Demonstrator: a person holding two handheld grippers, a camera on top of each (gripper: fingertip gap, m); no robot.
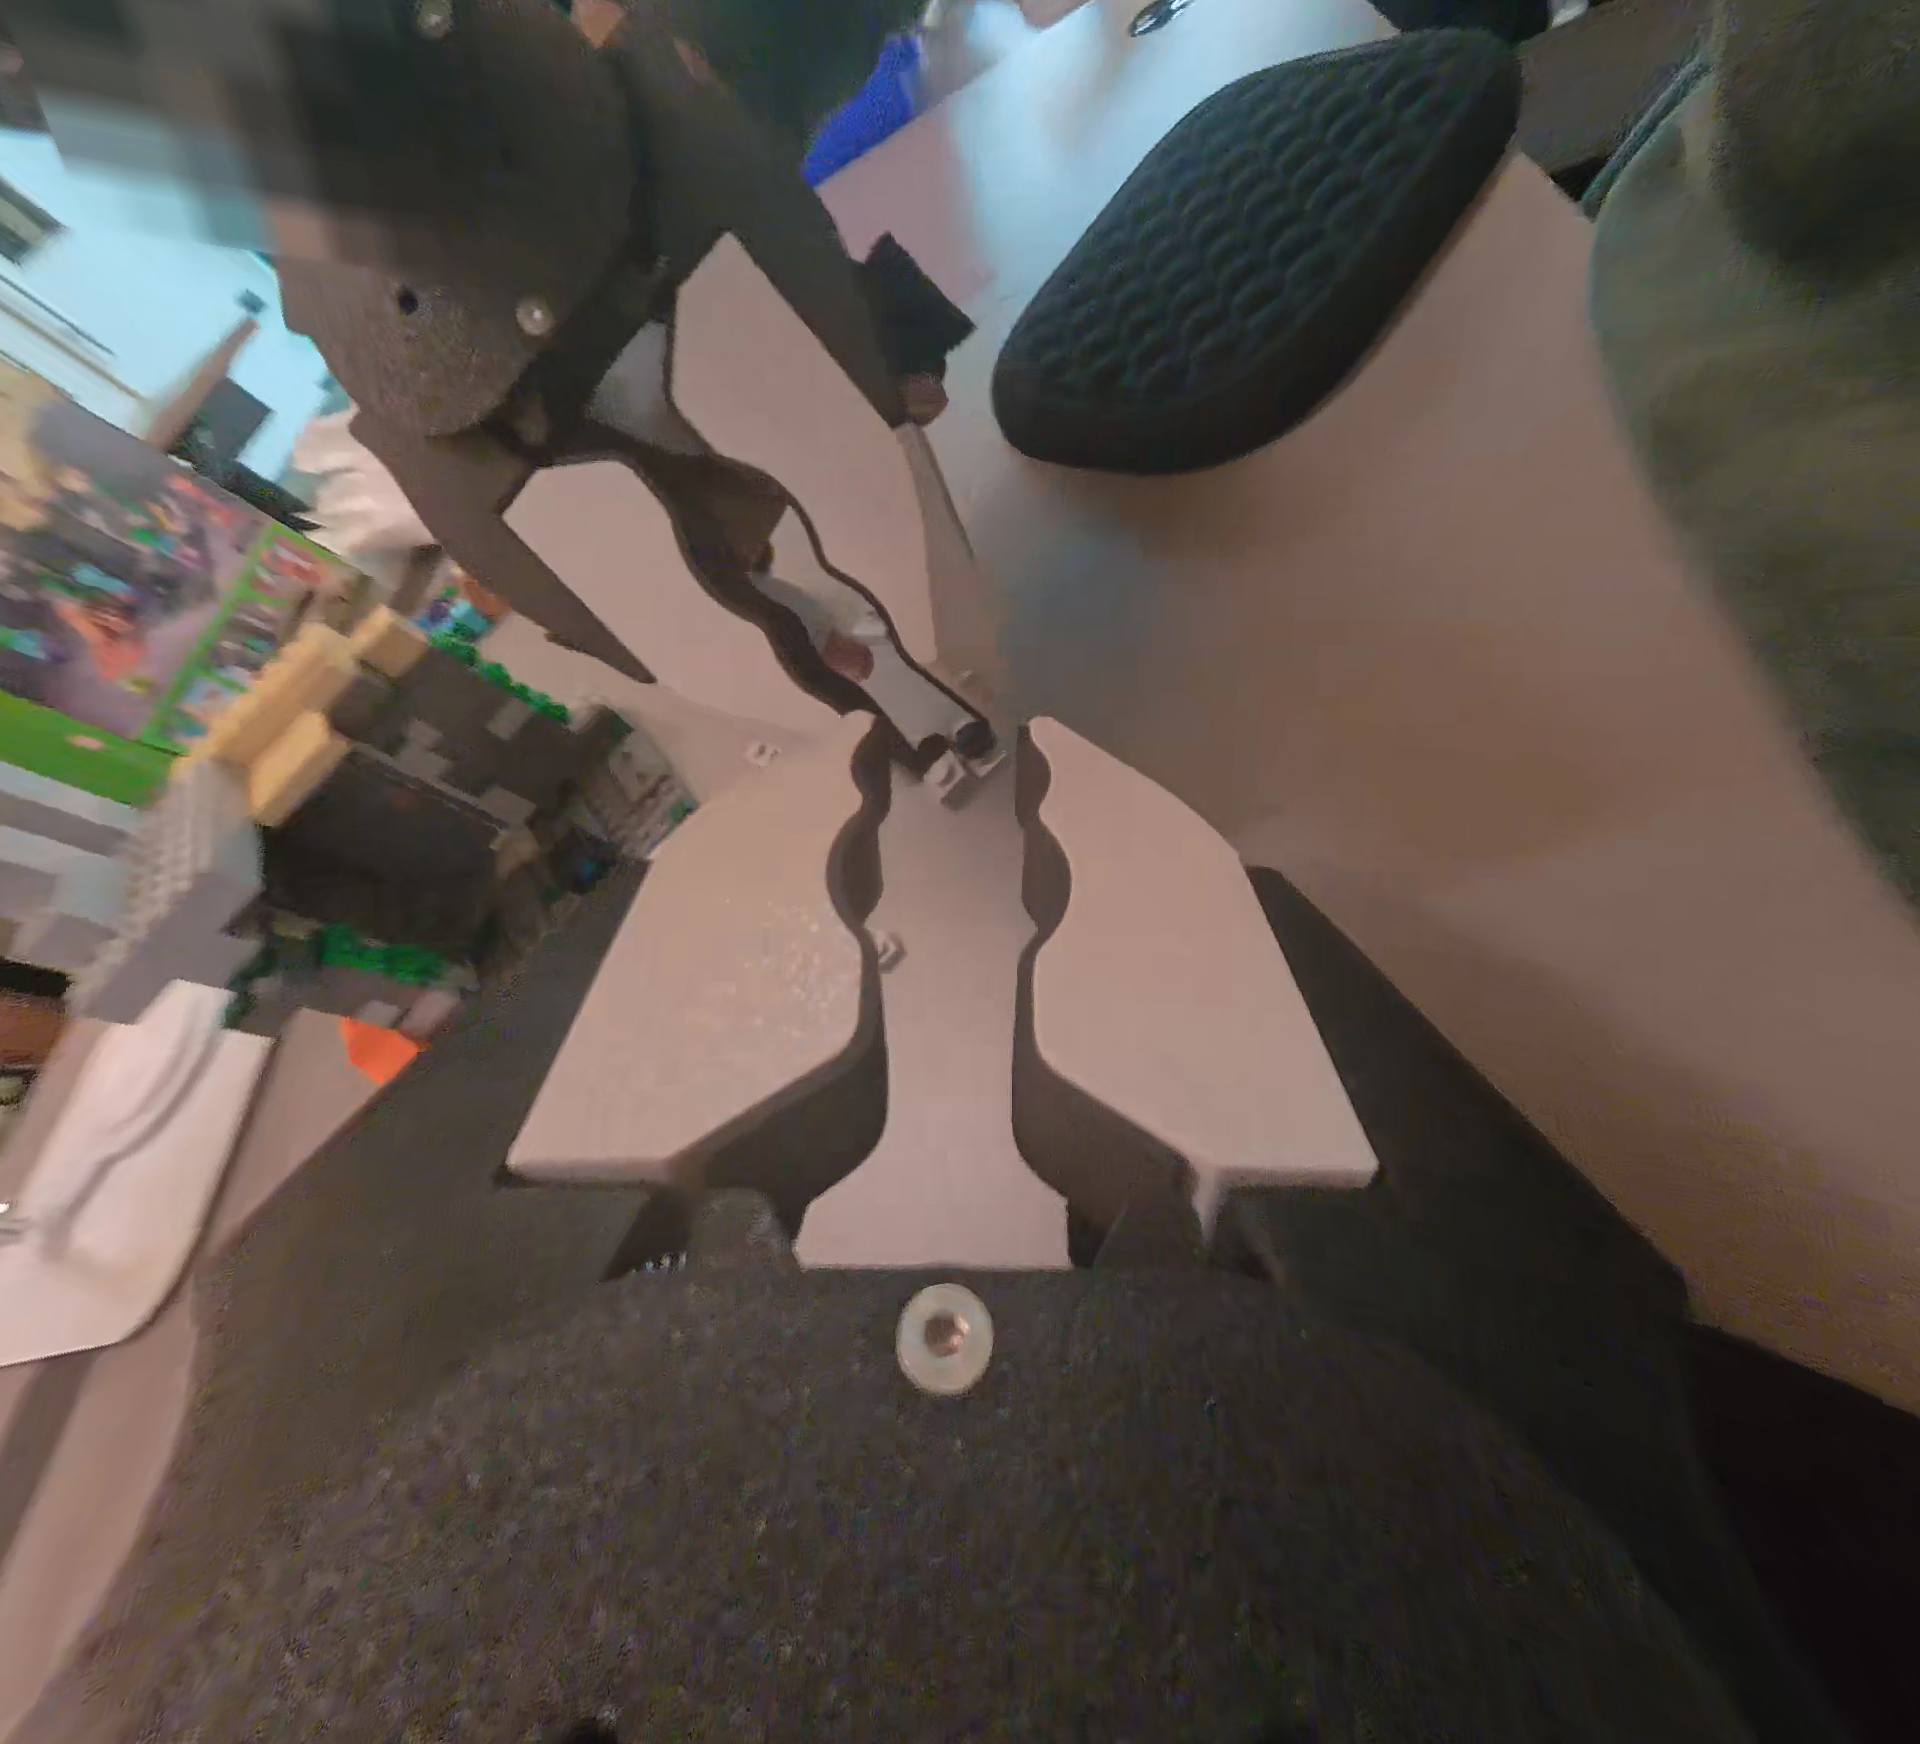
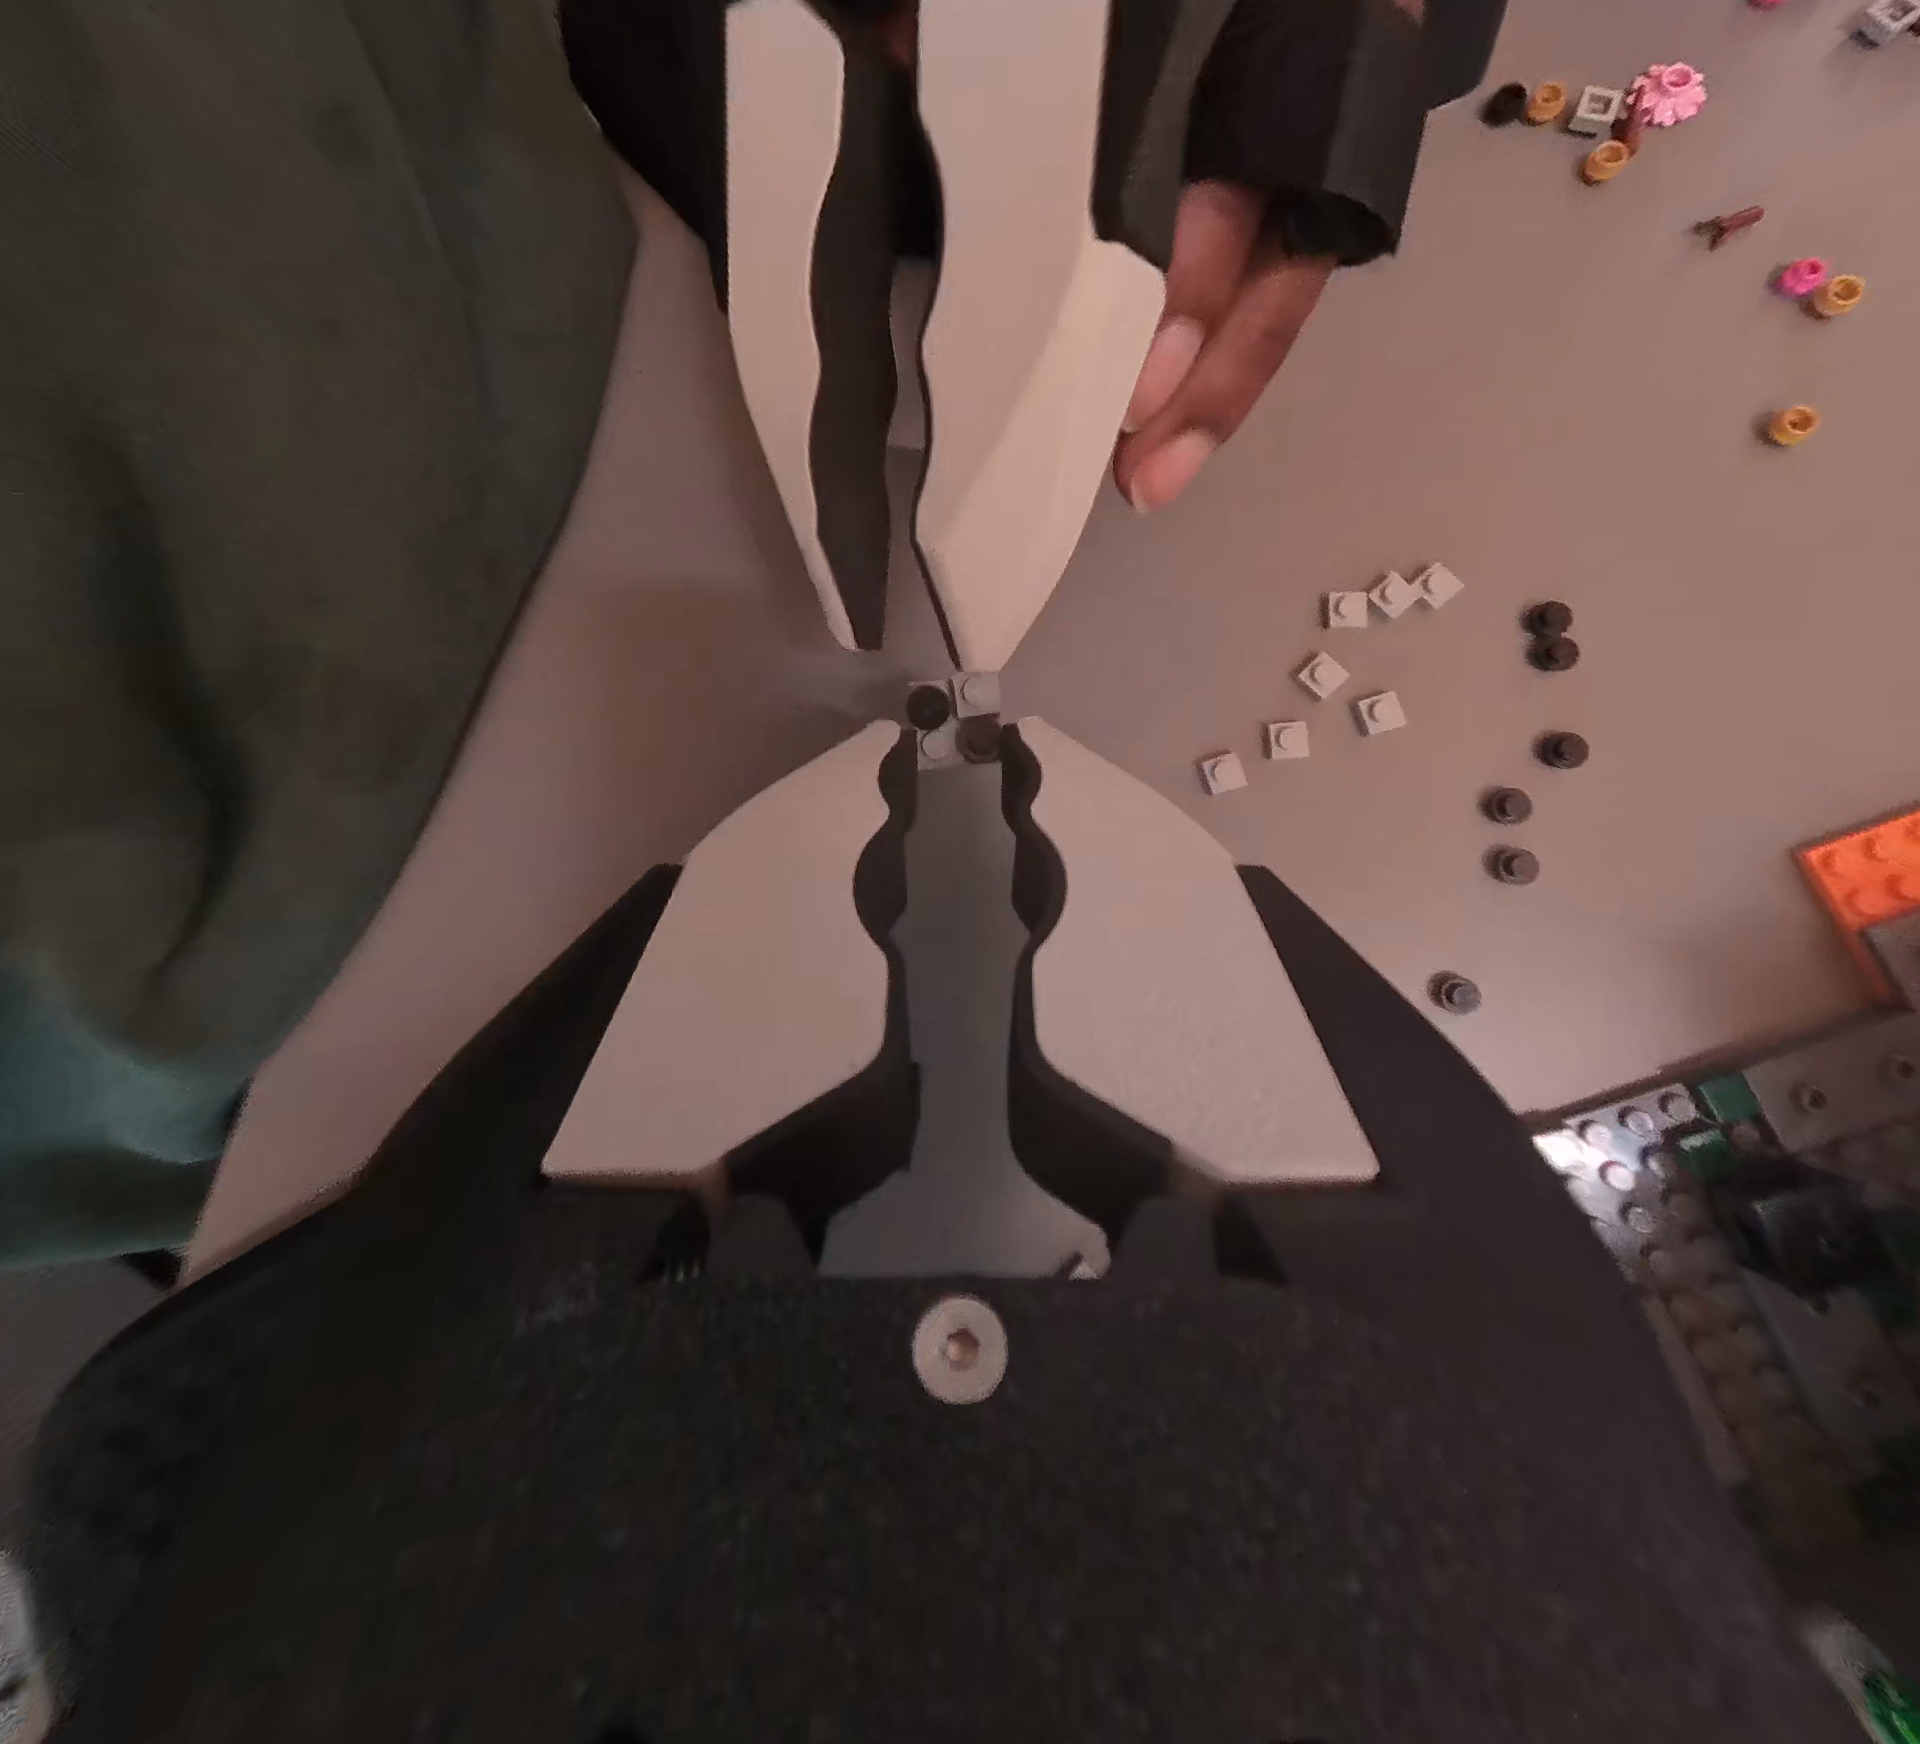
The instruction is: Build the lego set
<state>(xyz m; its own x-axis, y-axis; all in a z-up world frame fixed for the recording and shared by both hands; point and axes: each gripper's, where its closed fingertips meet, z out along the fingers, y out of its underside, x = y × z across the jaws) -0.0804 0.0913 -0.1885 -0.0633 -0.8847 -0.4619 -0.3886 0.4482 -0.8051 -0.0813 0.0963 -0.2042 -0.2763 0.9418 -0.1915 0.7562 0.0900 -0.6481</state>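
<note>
Left wrist view: we see small grey piece [image 1: 961, 764] at frame centre, right at tips of our left gripper [image 1: 951, 749]; right gripper [image 1: 935, 718] reaches in from upper left, fingers nearly together, tips on same piece.

Right wrist view: small grey piece [image 2: 958, 723] with dark round studs, dead centre, pinched between right gripper [image 2: 961, 744] below and left gripper [image 2: 920, 655] above (both narrowed onto it). Loose grey squares [image 2: 1325, 674] wait centre right; half-built model [image 2: 1704, 1195] lower right.
</note>
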